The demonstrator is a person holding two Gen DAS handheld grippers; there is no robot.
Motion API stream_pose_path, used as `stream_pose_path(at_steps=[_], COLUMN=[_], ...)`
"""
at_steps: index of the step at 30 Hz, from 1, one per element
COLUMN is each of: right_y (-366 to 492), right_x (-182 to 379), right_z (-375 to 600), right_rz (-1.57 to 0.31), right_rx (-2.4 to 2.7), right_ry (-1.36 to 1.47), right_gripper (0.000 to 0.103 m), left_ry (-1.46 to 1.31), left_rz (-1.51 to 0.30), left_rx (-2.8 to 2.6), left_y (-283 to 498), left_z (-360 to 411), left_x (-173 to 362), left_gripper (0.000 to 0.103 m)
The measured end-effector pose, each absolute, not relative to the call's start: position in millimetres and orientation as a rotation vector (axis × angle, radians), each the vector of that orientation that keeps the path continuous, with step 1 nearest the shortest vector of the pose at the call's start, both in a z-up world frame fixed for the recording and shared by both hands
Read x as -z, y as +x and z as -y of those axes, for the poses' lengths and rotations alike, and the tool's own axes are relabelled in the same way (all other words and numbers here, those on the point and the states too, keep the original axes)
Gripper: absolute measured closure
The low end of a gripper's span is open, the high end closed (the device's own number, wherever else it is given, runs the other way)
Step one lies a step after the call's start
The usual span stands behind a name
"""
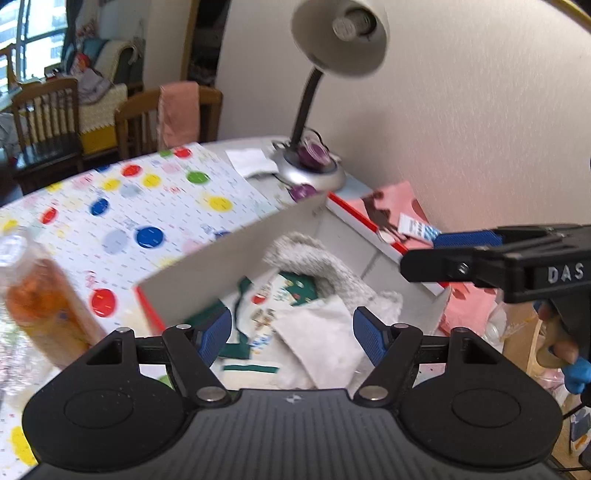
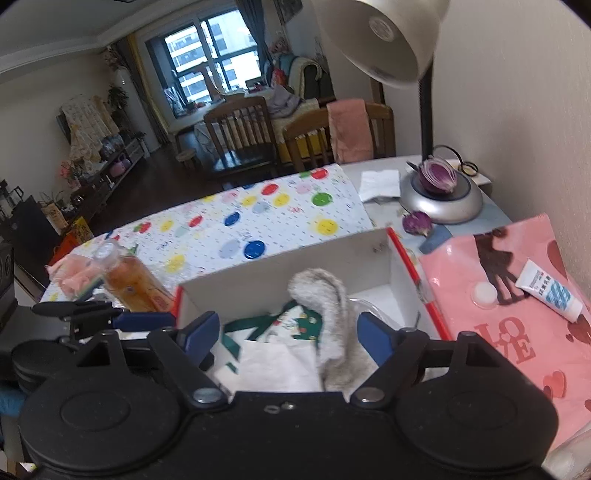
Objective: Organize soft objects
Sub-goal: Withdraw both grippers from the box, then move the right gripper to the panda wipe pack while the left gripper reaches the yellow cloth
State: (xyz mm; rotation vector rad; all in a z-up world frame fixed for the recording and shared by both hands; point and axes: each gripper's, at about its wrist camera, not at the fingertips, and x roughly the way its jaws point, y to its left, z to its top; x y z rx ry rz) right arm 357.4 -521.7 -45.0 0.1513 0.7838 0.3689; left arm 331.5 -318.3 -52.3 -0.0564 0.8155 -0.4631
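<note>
Both grippers hang above the white cardboard box (image 2: 280,258) on the worktop (image 2: 380,162), jaws spread wide and holding nothing: left gripper (image 1: 291,332), right gripper (image 2: 284,334). Inside the box lie a grey fluffy fabric piece (image 2: 328,295), a green-trimmed printed cloth (image 2: 291,323) and a white cloth (image 2: 277,365), nearest.

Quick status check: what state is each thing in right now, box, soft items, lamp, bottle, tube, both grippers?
Box: open, no lid on.
Grey fuzzy item: inside box, draped over the others.
White cloth: inside box.
Lamp: off.
Bottle: upright, capped.
Tube: lying flat on pink bag.
Left gripper: open, empty.
Right gripper: open, empty.
</note>
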Motion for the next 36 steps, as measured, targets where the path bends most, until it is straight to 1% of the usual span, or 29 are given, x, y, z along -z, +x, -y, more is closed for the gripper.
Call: stream_pose_path(at_steps=[12,14,15,21,26,31,32,33,36], right_y=[321.1,315.8,313.4,299.7,290.5,282.4,282.1,281.4,279.9], right_x=[12.6,7.7,5.6,-3.0,-3.8,-1.2,-0.1,0.9,4.2], right_z=[464.7,450.1,442.8,393.4,347.6,303.9,295.7,287.5,262.0], right_rz=[-0.693,-0.681,-0.674,-0.651,-0.656,-0.664,-0.664,-0.668,-0.676], right_rx=[-0.446,-0.468,-0.475,-0.529,-0.565,-0.588,-0.591,-0.593,-0.597], right_ry=[0.128,0.120,0.115,0.087,0.064,0.051,0.048,0.047,0.040], right_gripper=[0.012,0.012,0.011,0.007,0.004,0.002,0.001,0.001,0.001], left_ry=[-0.129,-0.150,-0.157,-0.169,-0.196,-0.208,-0.202,-0.199,-0.193], left_rz=[-0.724,-0.707,-0.696,-0.660,-0.646,-0.617,-0.611,-0.607,-0.597], left_rx=[0.369,0.352,0.339,0.274,0.230,0.196,0.184,0.173,0.149], left_y=[285.9,277.9,273.5,249.3,228.3,207.6,203.8,200.6,190.7], left_z=[228.0,208.2,198.3,145.5,99.4,58.2,51.4,44.3,23.5], left_x=[22.8,17.2,14.6,5.7,7.0,12.0,13.4,15.1,22.2], left_gripper=[0.030,0.021,0.020,0.019,0.011,0.009,0.003,0.000,0.000])
